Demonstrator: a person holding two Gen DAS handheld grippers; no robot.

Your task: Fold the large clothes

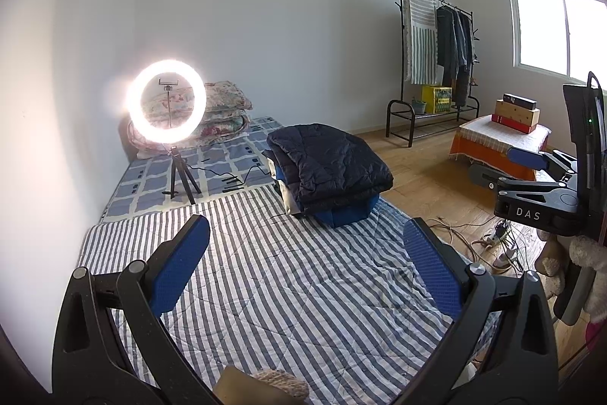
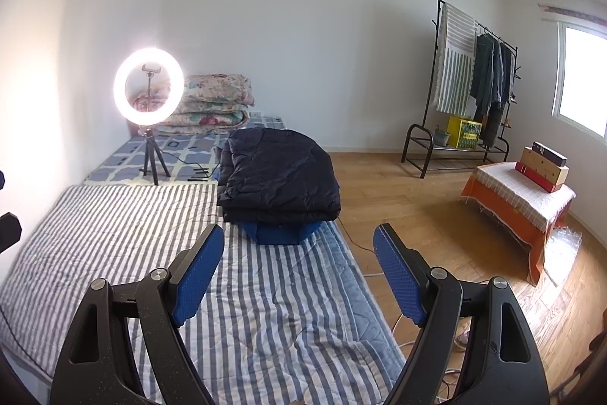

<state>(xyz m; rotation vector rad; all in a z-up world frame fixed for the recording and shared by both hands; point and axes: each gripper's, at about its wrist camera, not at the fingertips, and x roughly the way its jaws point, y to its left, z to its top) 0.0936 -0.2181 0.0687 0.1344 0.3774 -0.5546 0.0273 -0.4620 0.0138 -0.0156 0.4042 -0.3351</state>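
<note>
Left wrist view shows your left gripper [image 1: 305, 253] with its blue pads spread wide over the striped quilt [image 1: 265, 283], pinching nothing; your right gripper [image 2: 299, 255] is likewise splayed and empty. The dark quilted jacket [image 2: 279, 173] lies already folded at about twelve o'clock from the right gripper, stacked on a blue garment [image 2: 280, 234] near the bed's far right edge. Judging by its puffy, stitched channels and faint sheen, it will probably be light, soft and springy, with a slick shell that may slide between the pads and layers that could puff open. If you must move it, a deep bite on the thick folded edge at its near side, both corners together, looks safest. A lit ring light [image 1: 167, 101] on its tripod stands at ten o'clock.
</note>
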